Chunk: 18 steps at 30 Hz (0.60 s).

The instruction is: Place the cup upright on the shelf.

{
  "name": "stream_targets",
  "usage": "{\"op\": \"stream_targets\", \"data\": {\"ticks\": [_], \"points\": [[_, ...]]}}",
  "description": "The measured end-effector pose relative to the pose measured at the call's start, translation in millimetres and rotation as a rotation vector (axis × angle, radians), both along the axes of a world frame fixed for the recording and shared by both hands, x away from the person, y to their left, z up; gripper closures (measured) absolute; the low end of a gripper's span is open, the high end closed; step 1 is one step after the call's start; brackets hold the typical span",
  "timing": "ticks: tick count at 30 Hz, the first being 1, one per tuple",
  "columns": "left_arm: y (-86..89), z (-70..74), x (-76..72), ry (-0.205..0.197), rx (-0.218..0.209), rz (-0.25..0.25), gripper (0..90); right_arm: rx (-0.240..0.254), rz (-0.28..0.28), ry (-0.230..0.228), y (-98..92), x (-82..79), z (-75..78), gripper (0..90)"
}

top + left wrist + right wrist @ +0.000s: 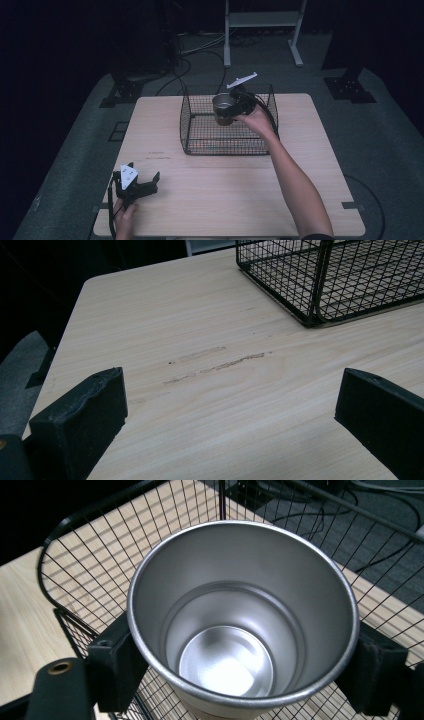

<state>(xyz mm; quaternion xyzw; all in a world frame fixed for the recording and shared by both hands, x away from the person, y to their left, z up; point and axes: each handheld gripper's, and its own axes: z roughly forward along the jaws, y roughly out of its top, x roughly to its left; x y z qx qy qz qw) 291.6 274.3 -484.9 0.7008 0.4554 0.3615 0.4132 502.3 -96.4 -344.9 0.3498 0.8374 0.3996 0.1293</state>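
Steel cup [243,630] clamped in right gripper [239,103], held over wire basket [200,135], unreleased; left gripper [134,184] spread apart, idle

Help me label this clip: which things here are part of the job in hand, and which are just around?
In the job:
- metal cup, clamped upright and empty in the right gripper
- black wire basket, over which the cup is held

Just around:
- left gripper, open and idle near the table's corner
- wooden table
- white frame and cables on the floor behind
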Motion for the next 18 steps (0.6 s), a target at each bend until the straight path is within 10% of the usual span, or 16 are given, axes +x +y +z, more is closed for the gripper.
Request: {"op": "stream_targets", "data": {"ticks": [18], "points": [[0.0,-0.2,0.1,-0.006,-0.007,0.002,0.0,-0.031,-0.014,0.058,8.6,16.1,-32.3,17.7]]}}
